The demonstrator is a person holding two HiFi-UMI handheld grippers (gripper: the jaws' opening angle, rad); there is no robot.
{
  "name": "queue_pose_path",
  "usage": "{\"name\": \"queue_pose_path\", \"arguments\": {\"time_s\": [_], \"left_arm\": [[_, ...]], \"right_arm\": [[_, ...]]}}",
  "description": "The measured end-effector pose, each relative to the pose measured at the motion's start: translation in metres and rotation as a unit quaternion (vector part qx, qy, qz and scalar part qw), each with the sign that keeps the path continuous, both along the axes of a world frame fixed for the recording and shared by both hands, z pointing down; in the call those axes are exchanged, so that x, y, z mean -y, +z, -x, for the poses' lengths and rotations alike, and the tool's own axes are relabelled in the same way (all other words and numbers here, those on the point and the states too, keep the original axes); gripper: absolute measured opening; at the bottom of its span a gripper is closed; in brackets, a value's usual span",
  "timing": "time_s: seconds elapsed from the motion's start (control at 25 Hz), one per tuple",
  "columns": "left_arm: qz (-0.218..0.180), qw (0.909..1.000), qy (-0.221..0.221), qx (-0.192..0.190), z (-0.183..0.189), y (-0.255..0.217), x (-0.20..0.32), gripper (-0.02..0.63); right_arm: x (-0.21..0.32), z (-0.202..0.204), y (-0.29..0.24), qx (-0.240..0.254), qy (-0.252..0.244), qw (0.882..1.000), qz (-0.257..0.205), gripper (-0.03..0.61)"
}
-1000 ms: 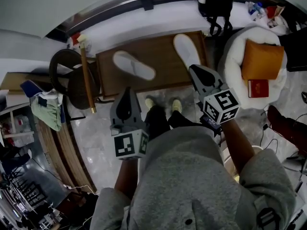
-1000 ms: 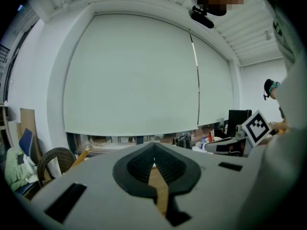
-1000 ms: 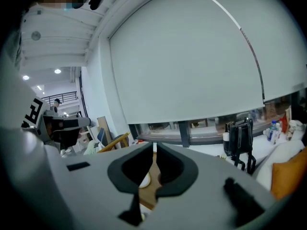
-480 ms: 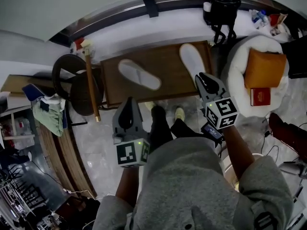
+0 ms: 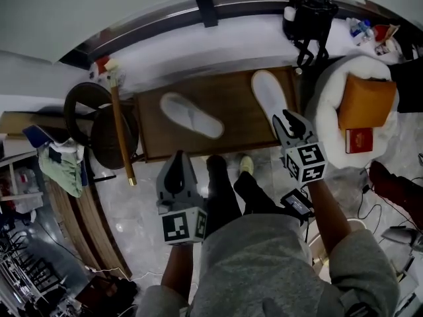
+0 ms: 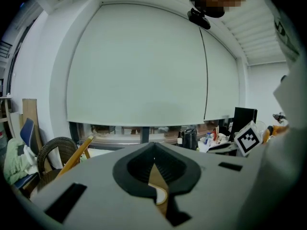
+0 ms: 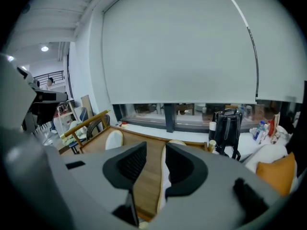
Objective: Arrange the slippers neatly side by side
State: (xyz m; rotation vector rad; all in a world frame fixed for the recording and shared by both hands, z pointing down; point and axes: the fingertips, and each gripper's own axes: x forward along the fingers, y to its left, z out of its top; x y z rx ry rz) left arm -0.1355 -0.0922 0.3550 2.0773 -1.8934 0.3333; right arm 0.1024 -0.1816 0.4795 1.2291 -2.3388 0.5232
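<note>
Two white slippers lie apart on a brown wooden platform (image 5: 231, 127). The left slipper (image 5: 192, 115) lies at a slant near the platform's left part. The right slipper (image 5: 269, 96) points away at the right end. My right gripper (image 5: 285, 117) hangs over that slipper's near end, jaws open and nothing between them. In the right gripper view the right slipper (image 7: 165, 176) shows through the gap of the right gripper (image 7: 154, 159), and the left slipper (image 7: 114, 139) lies further left. My left gripper (image 5: 176, 160) is shut and empty at the platform's near edge, its jaws closed together (image 6: 153, 163).
A wicker chair (image 5: 89, 107) and a long wooden stick (image 5: 121, 124) stand left of the platform. A black backpack (image 5: 309, 18) sits behind it. A white round cushion (image 5: 330, 111) with an orange pillow (image 5: 365, 101) and a red book (image 5: 359, 139) lies right. The person's feet (image 5: 246, 165) stand by the near edge.
Both grippers have moved a little forward toward the platform, the right one closer over the right slipper's near end. The slippers have not moved.
</note>
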Motion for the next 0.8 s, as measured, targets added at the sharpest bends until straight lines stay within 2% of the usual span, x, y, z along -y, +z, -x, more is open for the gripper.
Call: {"name": "queue_pose_path", "arguments": {"time_s": [0.2, 0.52, 0.8], "left_arm": [[0.014, 0.9998, -0.010, -0.011, 0.011, 0.020, 0.005, 0.014], [0.045, 0.9987, 0.001, -0.023, 0.007, 0.057, 0.014, 0.014], [0.060, 0.9980, 0.013, -0.017, 0.001, 0.074, 0.018, 0.014]], "right_arm": [[0.016, -0.003, 0.037, -0.026, 0.011, 0.999, 0.021, 0.112], [0.037, -0.011, 0.101, -0.037, 0.034, 0.997, 0.066, 0.124], [0.056, -0.016, 0.136, -0.057, 0.044, 0.994, 0.083, 0.129]]}}
